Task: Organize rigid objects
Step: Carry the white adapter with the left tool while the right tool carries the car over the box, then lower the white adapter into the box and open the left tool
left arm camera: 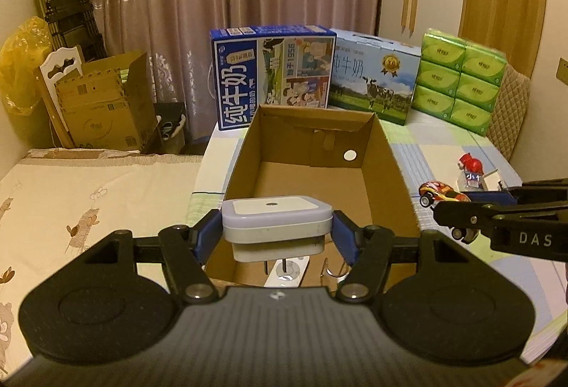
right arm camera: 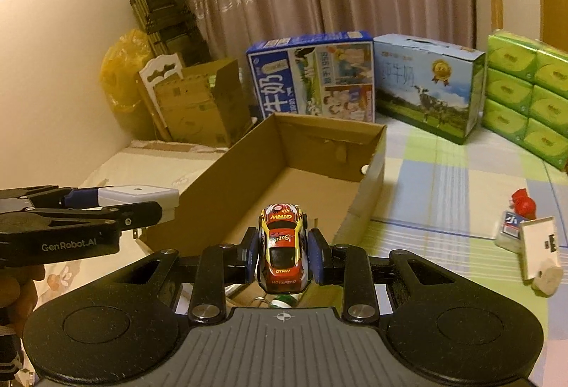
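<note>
An open cardboard box [left arm camera: 390,170] [right arm camera: 372,174] stands on the bed. My left gripper [left arm camera: 277,231] is shut on a white square plug-in night light [left arm camera: 275,222] and holds it above the box's near end; it also shows in the right wrist view [right arm camera: 138,197]. My right gripper [right arm camera: 283,257] is shut on a red and yellow toy car [right arm camera: 283,245] above the box's near right corner; the car also shows in the left wrist view [left arm camera: 440,193]. A white item [left arm camera: 289,271] and a metal hook [left arm camera: 333,271] lie in the box.
A small red-capped bottle [right arm camera: 516,220] and a white adapter [right arm camera: 539,250] lie on the checked sheet right of the box. Two milk cartons [left arm camera: 273,71] [left arm camera: 372,75] and green tissue packs [left arm camera: 461,78] stand behind. Cardboard boxes [left arm camera: 106,106] and a folded ladder [left arm camera: 67,7] stand at the left.
</note>
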Motion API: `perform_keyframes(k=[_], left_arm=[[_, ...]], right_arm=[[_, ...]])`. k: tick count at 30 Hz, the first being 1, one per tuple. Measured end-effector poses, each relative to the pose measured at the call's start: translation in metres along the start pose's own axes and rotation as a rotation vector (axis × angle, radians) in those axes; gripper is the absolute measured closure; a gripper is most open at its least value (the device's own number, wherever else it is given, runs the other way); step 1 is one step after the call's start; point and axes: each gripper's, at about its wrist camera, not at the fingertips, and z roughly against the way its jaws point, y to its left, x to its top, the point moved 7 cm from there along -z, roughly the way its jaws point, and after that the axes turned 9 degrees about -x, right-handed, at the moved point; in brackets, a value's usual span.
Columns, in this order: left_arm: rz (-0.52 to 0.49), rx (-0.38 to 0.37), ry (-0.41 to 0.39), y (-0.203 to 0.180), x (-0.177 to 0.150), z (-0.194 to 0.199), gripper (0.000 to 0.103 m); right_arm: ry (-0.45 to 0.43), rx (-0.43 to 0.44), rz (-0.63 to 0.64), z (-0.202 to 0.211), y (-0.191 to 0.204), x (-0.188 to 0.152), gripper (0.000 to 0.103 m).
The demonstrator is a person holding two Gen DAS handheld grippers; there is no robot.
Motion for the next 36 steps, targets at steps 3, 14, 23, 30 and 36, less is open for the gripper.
perform_keyframes(k=[3,14,23,30,36], left_arm=[[-0.005,-0.005,0.013,0.002,-0.002,-0.008,0.041],[-0.014,-0.023,0.055,0.007,-0.008,-0.032,0.041],[-0.015,-0.037,0.071,0.01,-0.006,-0.046,0.041],[-0.013,-0.051,0.095,0.012,-0.007,-0.06,0.041],[0.004,-0.066,0.13,0.014,-0.013,-0.072,0.04]], right_arm=[[0.01,0.002,0.002,-0.009,0.004,0.0,0.077],[0.039,0.001,-0.001,-0.032,0.007,-0.003,0.077],[0.056,-0.008,-0.007,-0.043,0.006,-0.004,0.077],[0.064,-0.017,-0.014,-0.051,0.005,-0.004,0.077],[0.071,-0.02,-0.027,-0.056,0.003,-0.005,0.077]])
